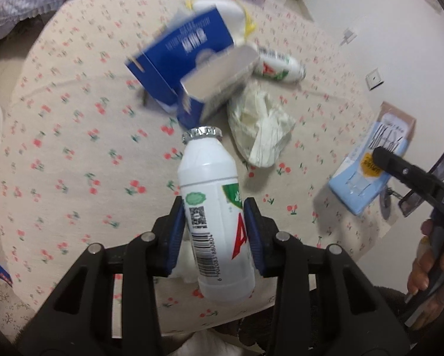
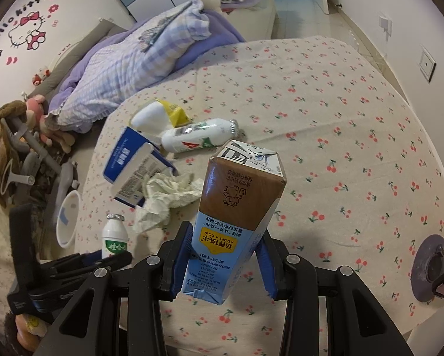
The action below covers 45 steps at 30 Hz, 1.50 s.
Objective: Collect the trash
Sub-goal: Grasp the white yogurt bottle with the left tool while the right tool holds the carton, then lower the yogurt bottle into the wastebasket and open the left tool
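Fingers of the left gripper [image 1: 216,231] clamp the white yoghurt bottle [image 1: 213,207] at its label, lifted above the bed [image 1: 73,163]. Light, slick plastic, so mid-body looks safest. Right gripper [image 2: 222,258] pinches a milk carton [image 2: 236,207], light and crushable. Blue box [image 1: 177,68], tissue [image 1: 260,127], second bottle [image 1: 278,65] lie beyond.

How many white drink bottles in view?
2. One white bottle stands between the left gripper pads; a second bottle lies on its side on the bedsheet beyond the blue carton. Clutter could hide more.
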Each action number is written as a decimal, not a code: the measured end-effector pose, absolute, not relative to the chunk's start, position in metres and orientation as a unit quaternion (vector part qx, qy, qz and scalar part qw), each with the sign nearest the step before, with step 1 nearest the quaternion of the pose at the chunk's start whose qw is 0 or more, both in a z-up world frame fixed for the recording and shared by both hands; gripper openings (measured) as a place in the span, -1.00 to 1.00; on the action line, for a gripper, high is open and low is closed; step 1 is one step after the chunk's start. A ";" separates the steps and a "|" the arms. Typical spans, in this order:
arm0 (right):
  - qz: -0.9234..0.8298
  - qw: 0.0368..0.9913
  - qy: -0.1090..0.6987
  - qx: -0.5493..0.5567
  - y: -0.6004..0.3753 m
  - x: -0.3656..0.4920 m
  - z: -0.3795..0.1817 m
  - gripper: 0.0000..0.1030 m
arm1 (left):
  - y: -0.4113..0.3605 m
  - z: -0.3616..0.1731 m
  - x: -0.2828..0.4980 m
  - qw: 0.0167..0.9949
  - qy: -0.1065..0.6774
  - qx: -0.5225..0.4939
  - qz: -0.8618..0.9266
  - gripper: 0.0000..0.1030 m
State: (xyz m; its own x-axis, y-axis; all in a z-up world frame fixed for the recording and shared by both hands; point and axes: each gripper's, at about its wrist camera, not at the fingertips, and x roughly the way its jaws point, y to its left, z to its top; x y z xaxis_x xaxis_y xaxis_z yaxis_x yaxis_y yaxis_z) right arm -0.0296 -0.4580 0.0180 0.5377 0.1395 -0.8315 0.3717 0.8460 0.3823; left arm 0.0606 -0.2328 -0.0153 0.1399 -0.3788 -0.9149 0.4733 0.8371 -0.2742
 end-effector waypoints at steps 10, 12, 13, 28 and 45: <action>-0.028 0.853 0.453 0.257 -0.417 -0.008 0.049 -0.18 | -0.155 0.017 0.091 0.792 0.557 -0.016 -0.249 -0.20; -0.018 0.856 0.451 0.253 -0.406 -0.001 0.054 -0.18 | -0.137 0.020 0.097 0.797 0.554 -0.027 -0.237 -0.20; -0.012 0.857 0.450 0.250 -0.399 0.004 0.057 -0.18 | -0.126 0.022 0.101 0.800 0.553 -0.034 -0.231 -0.20; 0.054 0.862 0.452 0.225 -0.313 0.059 0.070 -0.18 | -0.030 0.032 0.133 0.830 0.528 -0.070 -0.164 -0.20; 0.116 0.853 0.470 0.193 -0.220 0.129 0.068 -0.18 | 0.049 0.015 0.176 0.852 0.511 -0.068 -0.092 -0.20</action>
